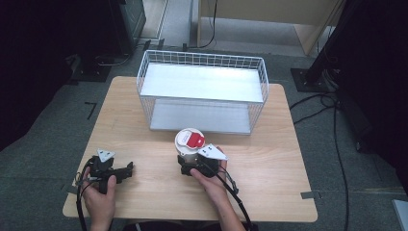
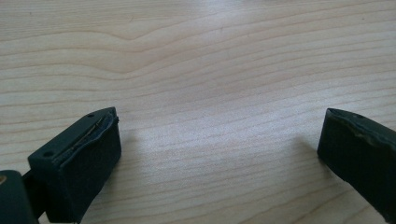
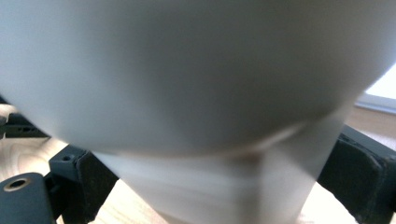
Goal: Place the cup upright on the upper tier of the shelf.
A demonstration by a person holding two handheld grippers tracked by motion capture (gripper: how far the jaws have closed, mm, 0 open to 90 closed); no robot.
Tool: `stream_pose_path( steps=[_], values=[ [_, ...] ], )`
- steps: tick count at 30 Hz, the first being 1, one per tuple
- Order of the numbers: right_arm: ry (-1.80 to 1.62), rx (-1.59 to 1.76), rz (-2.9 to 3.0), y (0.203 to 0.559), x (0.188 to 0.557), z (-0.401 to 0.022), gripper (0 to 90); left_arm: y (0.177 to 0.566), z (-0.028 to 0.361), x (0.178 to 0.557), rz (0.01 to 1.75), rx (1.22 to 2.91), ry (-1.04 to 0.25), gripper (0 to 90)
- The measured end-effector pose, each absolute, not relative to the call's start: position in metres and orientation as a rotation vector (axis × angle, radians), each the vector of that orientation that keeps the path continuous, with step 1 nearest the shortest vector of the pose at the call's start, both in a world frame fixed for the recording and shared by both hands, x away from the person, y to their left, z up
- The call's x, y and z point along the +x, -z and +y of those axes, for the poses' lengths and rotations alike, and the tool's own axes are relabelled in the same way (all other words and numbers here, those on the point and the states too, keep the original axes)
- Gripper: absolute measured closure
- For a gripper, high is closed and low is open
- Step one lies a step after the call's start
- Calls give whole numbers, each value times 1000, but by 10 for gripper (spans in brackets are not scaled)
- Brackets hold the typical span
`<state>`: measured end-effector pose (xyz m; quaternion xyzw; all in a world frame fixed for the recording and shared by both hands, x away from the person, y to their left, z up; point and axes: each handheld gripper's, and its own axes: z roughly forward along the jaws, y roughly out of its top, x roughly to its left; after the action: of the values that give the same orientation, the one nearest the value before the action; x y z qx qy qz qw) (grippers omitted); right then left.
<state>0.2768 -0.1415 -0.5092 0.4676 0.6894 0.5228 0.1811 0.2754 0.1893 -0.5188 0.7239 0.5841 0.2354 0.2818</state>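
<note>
Right gripper [image 1: 191, 166] sits mid-table with its jaws around the base of a white cup [image 1: 189, 144] with a red-marked lid, one black jaw on each side of the blurred white wall in the right gripper view, the cup standing just in front of the wire basket [image 1: 202, 91]. Left gripper [image 1: 126, 171] rests near the table [image 1: 269, 163]'s front-left edge, jaws spread wide over bare wood, with open tabletop between the two grippers and to the right.
</note>
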Motion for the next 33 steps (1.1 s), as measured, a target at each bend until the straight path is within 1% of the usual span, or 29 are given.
stream_pose_path(
  steps=[12,21,26,33],
  values=[
    [-1506,1272,1897,508,283,-134,64,519,189,276,1564,1940,-631,0],
    [-1478,1213,1846,509,279,-132,88,519,189,276,1564,1940,-630,0],
    [-1506,1237,1810,509,279,-134,90,519,189,276,1563,1941,-630,0],
    [-1532,1214,1779,501,277,-138,91,519,189,276,1563,1941,-630,0]
  ],
)
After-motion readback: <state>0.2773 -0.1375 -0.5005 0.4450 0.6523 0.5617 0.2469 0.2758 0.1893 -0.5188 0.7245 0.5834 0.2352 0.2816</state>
